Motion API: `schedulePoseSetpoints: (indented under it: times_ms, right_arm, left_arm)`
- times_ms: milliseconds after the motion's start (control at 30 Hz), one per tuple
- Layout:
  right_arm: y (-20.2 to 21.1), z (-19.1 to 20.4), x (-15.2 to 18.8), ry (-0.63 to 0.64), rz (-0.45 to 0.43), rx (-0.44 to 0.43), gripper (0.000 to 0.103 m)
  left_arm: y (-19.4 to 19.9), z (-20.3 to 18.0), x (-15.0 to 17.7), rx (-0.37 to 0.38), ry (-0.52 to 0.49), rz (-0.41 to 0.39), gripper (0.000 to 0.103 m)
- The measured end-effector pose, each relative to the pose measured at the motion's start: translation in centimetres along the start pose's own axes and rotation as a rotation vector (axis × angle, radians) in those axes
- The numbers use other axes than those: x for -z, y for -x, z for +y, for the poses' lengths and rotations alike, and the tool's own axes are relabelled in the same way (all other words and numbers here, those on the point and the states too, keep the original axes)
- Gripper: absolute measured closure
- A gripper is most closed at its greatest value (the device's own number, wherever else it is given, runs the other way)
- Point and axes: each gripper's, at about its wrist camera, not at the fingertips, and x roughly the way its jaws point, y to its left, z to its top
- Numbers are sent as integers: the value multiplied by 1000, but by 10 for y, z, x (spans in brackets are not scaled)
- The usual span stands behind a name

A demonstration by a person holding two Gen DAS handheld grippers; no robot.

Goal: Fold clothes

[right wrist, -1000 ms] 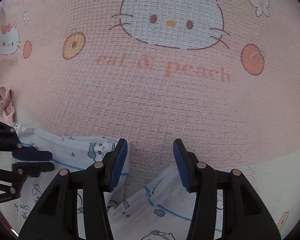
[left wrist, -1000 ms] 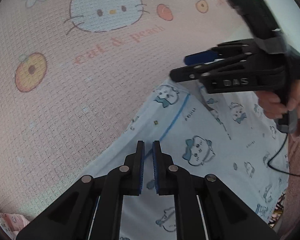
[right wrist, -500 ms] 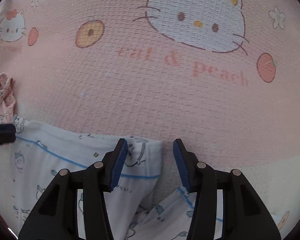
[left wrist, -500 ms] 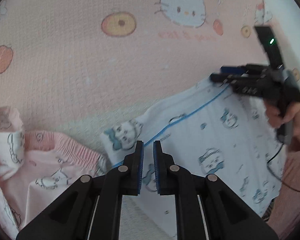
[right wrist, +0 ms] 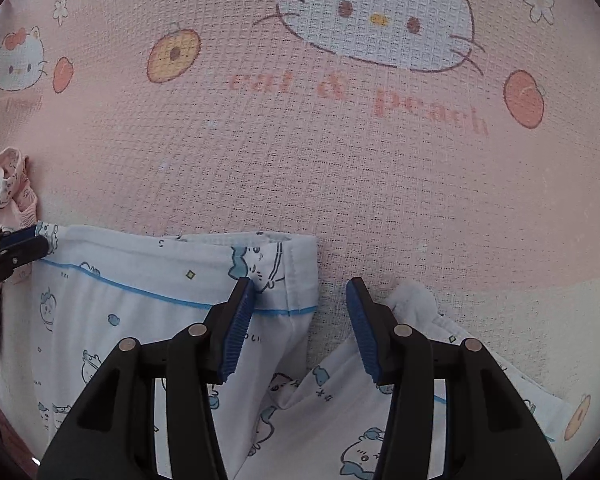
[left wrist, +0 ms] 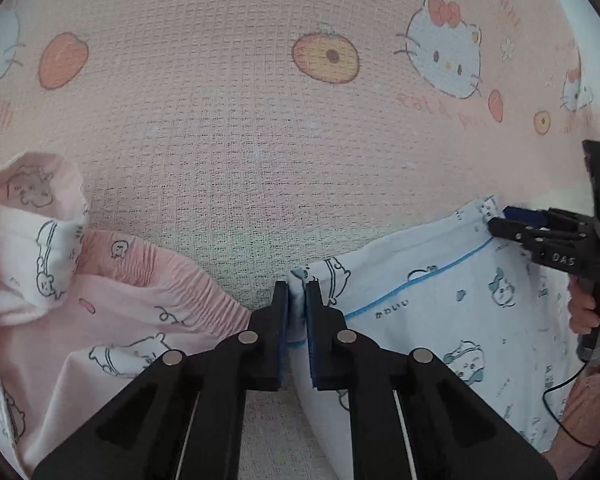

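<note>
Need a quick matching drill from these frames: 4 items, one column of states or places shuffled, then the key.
Items
1. left gripper
2. right gripper
3. pink garment
4. blanket

States or places
A. jaws wide open over the cuff of the light blue pajama pants
B. pink waffle weave printed with cat faces and peaches, under everything
C. shut on a corner of the light blue pajama pants
D. bunched up to the left of the light blue pajama pants

Pairs: 1-C, 2-A, 3-D, 4-B

Pink garment crowds left; blanket ahead open
</note>
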Motion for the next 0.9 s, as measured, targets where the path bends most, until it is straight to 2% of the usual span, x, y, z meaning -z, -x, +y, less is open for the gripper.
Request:
schedulePoseSetpoints:
  times_ms: [167, 267, 333, 400, 433, 500, 567, 633, 700, 733, 833, 900]
  right_arm:
    - [0, 0, -1, 16, 6, -6, 55]
    - [-7, 9, -8, 39, 4, 4, 54]
    - [-16, 20, -19, 62, -10, 33, 51]
    - [-22, 27, -24, 71, -21, 76, 36]
    - [-18, 27, -23, 47, -20, 68, 38]
    - [-10, 26, -21, 1, -19, 50, 49]
    - [9, 34, -10, -12, -33, -4, 49]
    - [24, 51, 6, -9, -22, -74, 49]
    - [37, 72, 24, 2, -9, -117, 49]
    - [38, 82, 34, 4, 2, -133, 49]
    - [31, 110, 57, 11, 29, -165, 49]
    - [13, 116, 66, 10, 59, -142, 49]
  left_arm:
    - [-4, -13, -10, -134, -225, 53, 98]
    - [-2, -15, -17, -217, -331, 75, 87]
    - [9, -10, -25, -253, -281, 29, 83]
    - [24, -3, -26, -140, -163, 5, 83]
    - [30, -2, -21, -84, -128, 3, 83]
    - [33, -9, -2, -79, -118, 30, 83]
    - [29, -17, 18, -88, -91, 79, 83]
    - [23, -12, 39, -64, 26, 139, 83]
    - [27, -2, 57, 6, 194, 133, 83]
    - [31, 0, 64, 37, 242, 115, 82]
    - [29, -1, 71, 64, 273, 99, 81]
    - [27, -5, 69, 72, 261, 85, 81]
